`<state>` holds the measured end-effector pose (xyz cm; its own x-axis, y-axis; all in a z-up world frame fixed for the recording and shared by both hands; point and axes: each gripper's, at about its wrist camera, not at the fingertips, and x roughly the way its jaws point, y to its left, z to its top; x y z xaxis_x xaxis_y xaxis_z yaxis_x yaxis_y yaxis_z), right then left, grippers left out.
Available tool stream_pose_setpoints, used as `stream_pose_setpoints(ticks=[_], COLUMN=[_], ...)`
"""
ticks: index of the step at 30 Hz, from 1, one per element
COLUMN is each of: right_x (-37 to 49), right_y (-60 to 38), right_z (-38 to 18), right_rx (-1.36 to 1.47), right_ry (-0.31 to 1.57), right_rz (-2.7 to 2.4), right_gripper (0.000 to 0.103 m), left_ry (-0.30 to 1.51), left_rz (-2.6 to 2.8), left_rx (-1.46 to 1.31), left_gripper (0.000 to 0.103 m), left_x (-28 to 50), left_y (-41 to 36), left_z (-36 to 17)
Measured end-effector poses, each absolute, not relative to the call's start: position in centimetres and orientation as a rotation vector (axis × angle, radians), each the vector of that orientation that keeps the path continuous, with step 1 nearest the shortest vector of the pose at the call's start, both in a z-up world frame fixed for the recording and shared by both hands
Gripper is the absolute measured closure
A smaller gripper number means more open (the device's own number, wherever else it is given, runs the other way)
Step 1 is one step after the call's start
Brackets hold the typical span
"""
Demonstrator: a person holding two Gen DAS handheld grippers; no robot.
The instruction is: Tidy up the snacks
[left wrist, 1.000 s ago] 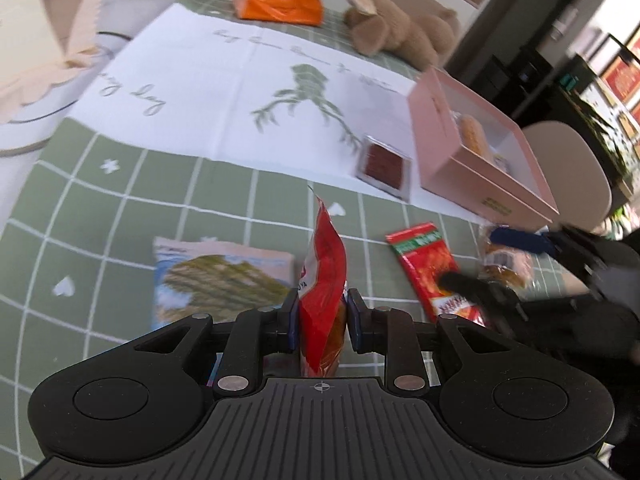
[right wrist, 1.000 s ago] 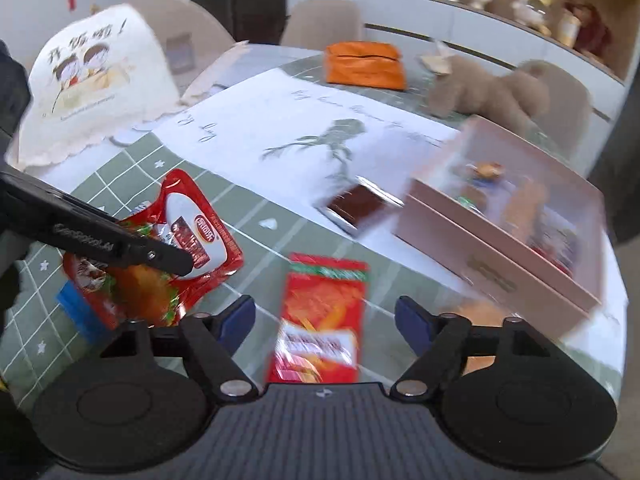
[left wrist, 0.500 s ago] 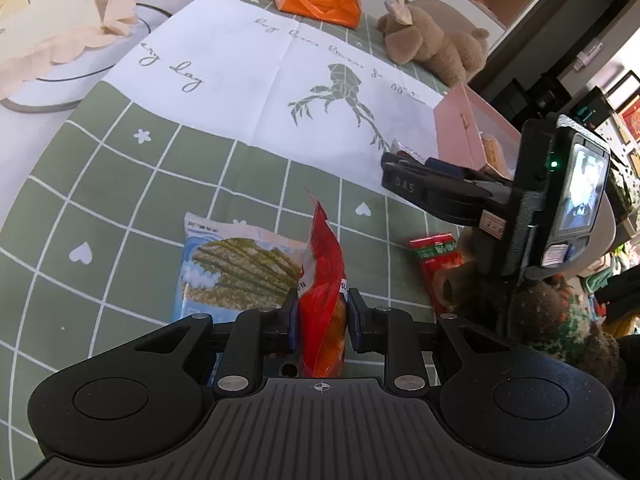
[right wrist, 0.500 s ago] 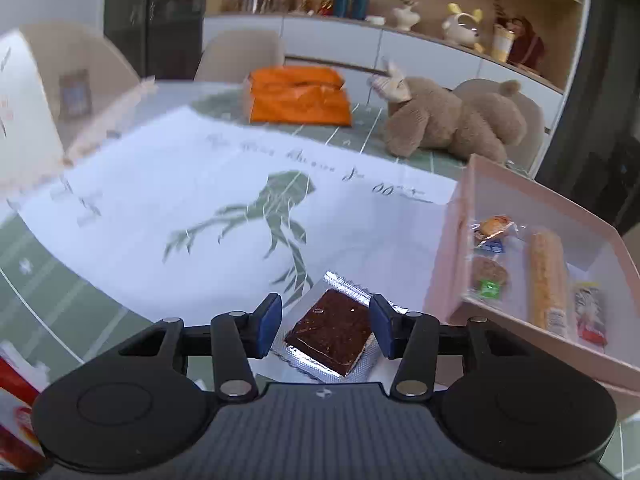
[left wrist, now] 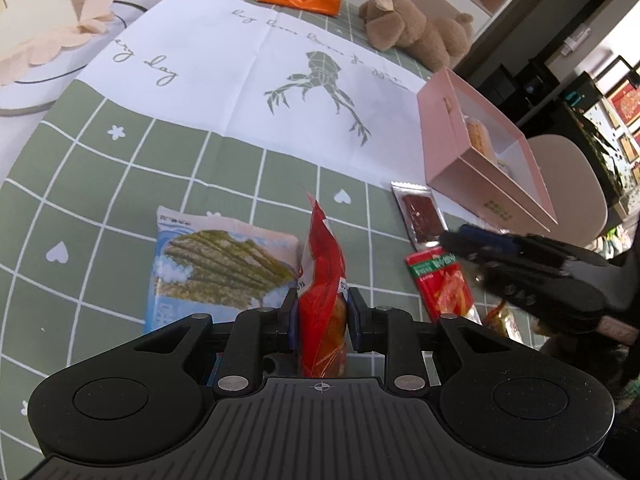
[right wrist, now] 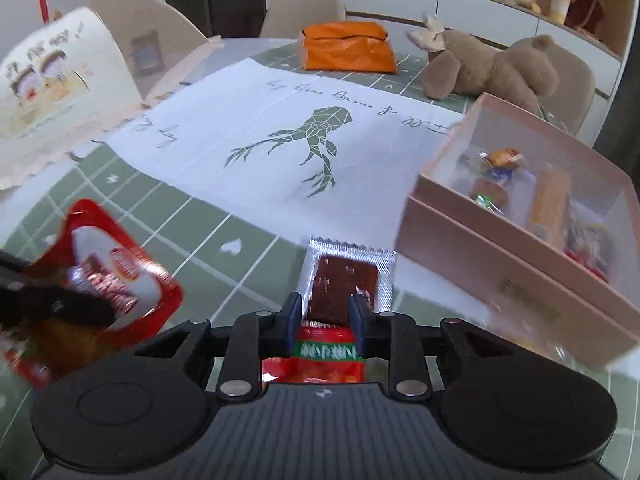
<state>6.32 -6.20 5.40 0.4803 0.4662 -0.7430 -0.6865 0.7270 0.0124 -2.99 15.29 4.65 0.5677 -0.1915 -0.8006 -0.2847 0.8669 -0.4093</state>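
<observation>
1. Left wrist cam: left gripper pinching red pouch, held edge-up over mat.
2. Right gripper clamped on brown bar pkt, just beside pink box front edge.
3. White sheet area open.

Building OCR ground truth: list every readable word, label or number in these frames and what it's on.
"day": grey script on the white paper sheet with the bird drawing; the long script line above the bird is illegible.
"SU": white tag on the red plastic snack bag in the left tongs; the rest is hidden.
Red sachet with green band: Chinese characters, upside down, unreadable.
Pink cardboard box: side print too small.
Cream cartoon card: handwritten characters blurred.
</observation>
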Motion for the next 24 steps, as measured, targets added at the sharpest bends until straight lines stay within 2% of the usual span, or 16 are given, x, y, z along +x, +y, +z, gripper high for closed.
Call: stream_pose_setpoints(ticks=[3,6,10,12,14,15,16,17,18,24], right_x=[6.3,7.5,9.5,9.2,8.7,8.6,8.5,8.5,8.5,8.0], right_y=[-7.2,-6.1,-4.3,-3.6,-2.8,-2.5,-2.5,-2.6,-2.9,-6.2], right_z=[6.0,5.6,4.5,4.5,4.5,4.5,4.6,5.0,5.5,10.3], right_rx=[-0.269,-0.260,-0.217,-0.239,-0.323,-0.352,-0.370,-0.377,-0.373,-0.333], right_ry=[0.785,0.790,0.878,0.875,0.872,0.873,0.879,0.889,0.888,0.819], right_rz=[0.680,0.651,0.649,0.656,0.675,0.682,0.690,0.700,0.706,0.789], right_gripper=[0.071,0.071,0.068,0.063,0.063,0.068,0.088,0.097,0.102,0.101], left_ry=[0.986,0.990,1.003,1.009,1.010,1.008,1.006,1.003,1.000,0.992], left_rz=[0.048,0.043,0.033,0.030,0.030,0.029,0.027,0.027,0.025,0.018], left_rx=[-0.535,-0.531,-0.528,-0.526,-0.525,-0.523,-0.521,-0.518,-0.513,-0.474], left_gripper=[0.075,0.074,0.073,0.072,0.072,0.072,0.072,0.072,0.072,0.073], left_x=[-2.9,-2.9,-3.1,-3.2,-3.3,-3.4,-3.4,-3.5,-3.6,-3.8], left_y=[14.9,14.8,14.5,14.3,14.1,14.0,13.9,13.8,13.7,12.8], left_z=[4.5,4.4,4.4,4.2,4.1,4.1,4.1,4.2,4.3,4.4])
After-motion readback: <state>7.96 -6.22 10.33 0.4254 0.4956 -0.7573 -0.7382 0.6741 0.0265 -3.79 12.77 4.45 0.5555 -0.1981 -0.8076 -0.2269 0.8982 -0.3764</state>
